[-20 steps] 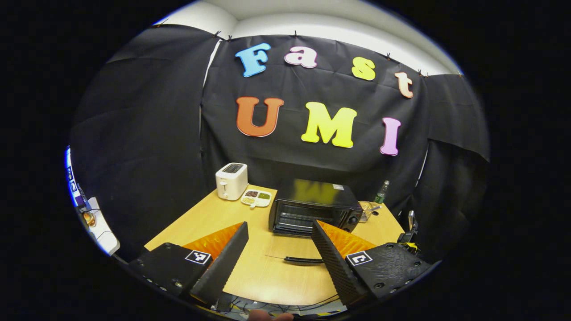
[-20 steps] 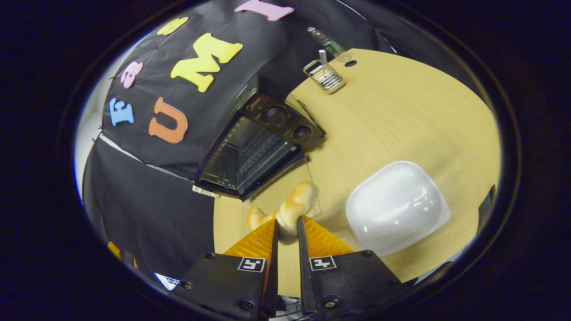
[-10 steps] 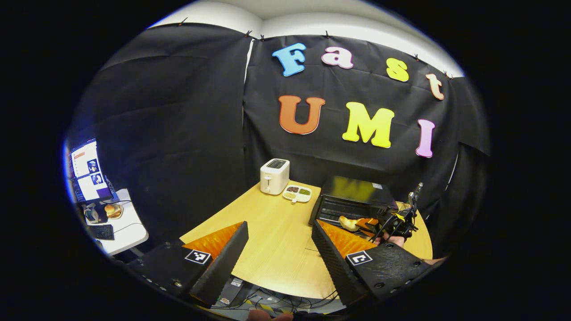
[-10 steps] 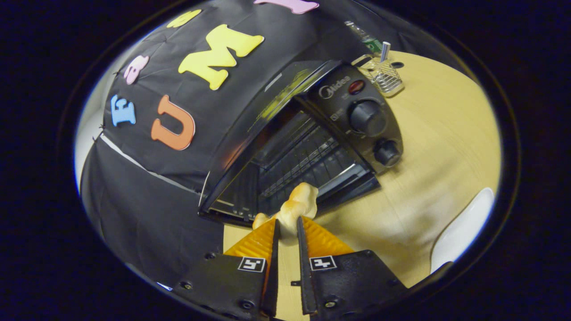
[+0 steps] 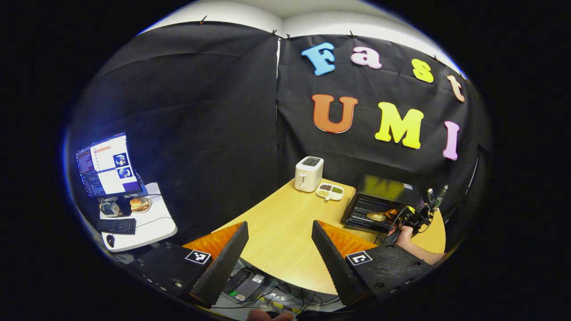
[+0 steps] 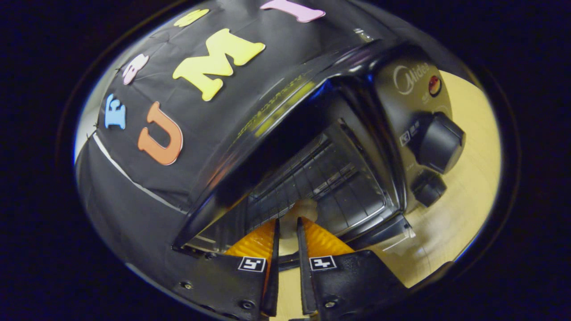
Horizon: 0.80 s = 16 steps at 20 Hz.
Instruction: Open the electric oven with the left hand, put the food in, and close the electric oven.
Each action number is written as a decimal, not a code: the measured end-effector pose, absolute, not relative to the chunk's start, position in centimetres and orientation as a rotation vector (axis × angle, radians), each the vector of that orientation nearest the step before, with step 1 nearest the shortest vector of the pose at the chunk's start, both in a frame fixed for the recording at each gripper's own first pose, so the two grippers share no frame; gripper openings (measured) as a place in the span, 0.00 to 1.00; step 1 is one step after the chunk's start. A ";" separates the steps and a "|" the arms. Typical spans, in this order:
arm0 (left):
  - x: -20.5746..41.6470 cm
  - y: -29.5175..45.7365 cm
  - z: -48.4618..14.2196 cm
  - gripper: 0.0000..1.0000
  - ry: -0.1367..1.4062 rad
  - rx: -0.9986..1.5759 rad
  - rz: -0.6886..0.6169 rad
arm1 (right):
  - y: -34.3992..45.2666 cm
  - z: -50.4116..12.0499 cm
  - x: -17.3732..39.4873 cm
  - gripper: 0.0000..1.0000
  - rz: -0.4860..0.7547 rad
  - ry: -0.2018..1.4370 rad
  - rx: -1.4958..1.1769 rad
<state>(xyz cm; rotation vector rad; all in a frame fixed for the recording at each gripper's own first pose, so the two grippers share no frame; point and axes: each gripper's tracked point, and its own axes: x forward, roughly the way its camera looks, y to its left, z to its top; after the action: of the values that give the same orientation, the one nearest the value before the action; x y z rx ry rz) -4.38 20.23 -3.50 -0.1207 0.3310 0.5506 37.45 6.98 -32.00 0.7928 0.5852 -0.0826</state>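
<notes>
The black electric oven [image 6: 312, 147] stands with its door down, its wire rack in sight, in the right gripper view. My right gripper [image 6: 285, 223] is shut on a pale bread roll [image 6: 299, 213], whose front end reaches into the oven's mouth over the rack. In the left gripper view the oven [image 5: 383, 200] sits small at the far right of the wooden table [image 5: 276, 232], the roll [image 5: 376, 216] inside it, with the right gripper [image 5: 412, 218] and a hand at its front. My left gripper [image 5: 279, 232] hangs open over the table's near edge, well back from the oven.
A white toaster [image 5: 308, 173] and a divided snack tray [image 5: 329, 191] stand at the table's back. The oven's two knobs [image 6: 439, 142] are on its right panel. A side desk [image 5: 134, 223] with a monitor and keyboard is at the left. Cables lie under the table.
My right gripper has carried the roll forward from beside the white dish into the open oven's mouth. My left gripper has drawn back and swung left, so the oven slid to the far right.
</notes>
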 end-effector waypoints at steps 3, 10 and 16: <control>-4.5 20.4 -3.8 0.94 0.343 -0.116 0.543 | 7.2 -31.9 37.7 0.25 -0.075 0.557 0.744; -4.7 20.6 -3.2 0.94 0.313 -0.109 0.498 | 7.2 -31.2 37.0 0.62 -0.076 0.540 0.590; -4.6 20.2 -3.6 0.95 0.301 -0.129 0.427 | 7.1 -30.3 32.0 0.85 -0.080 0.560 0.497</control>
<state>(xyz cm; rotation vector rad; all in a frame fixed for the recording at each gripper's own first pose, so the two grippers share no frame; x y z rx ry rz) -4.55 20.22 -3.60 -0.1294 0.3013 0.4275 32.00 7.07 -30.34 0.4966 0.5597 -0.0805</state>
